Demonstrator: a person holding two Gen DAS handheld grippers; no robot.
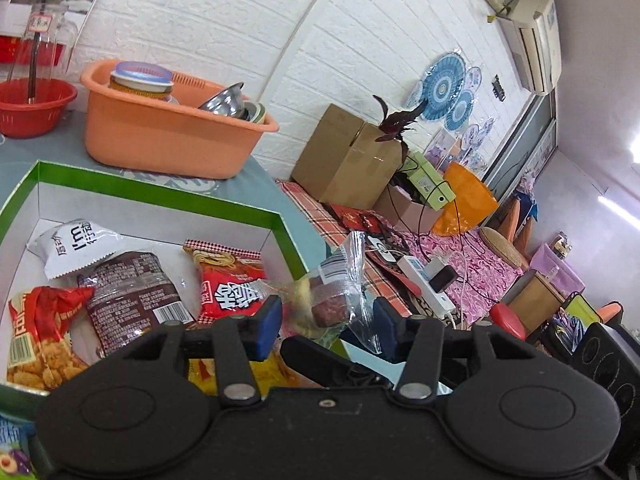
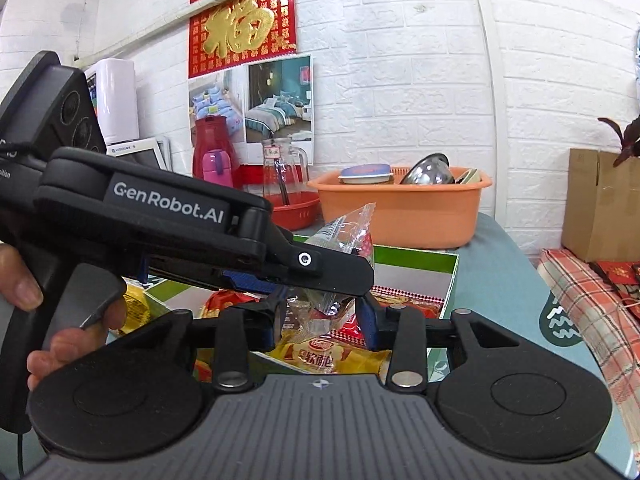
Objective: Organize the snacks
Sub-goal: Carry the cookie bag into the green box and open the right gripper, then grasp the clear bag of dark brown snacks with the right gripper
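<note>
A clear-wrapped snack packet (image 1: 330,300) with a brown cake inside sits between the blue pads of my left gripper (image 1: 326,316), which is shut on it. In the right wrist view the left gripper (image 2: 352,280) reaches in from the left, and the packet's crinkled top (image 2: 346,232) sticks up above its fingers. My right gripper (image 2: 322,320) is shut on the packet's lower wrapper (image 2: 316,314). Below lies the green-rimmed white box (image 1: 160,194) with a white packet (image 1: 76,248), a brown packet (image 1: 132,292) and a red packet (image 1: 228,280). A yellow packet (image 2: 332,356) lies under the right gripper.
An orange basin (image 1: 168,140) with bowls stands behind the box, a red basket (image 1: 32,108) to its left. A cardboard box (image 1: 348,156) and a power strip (image 1: 428,284) lie on the cloth-covered surface at right. A person's hand (image 2: 24,284) grips the left handle.
</note>
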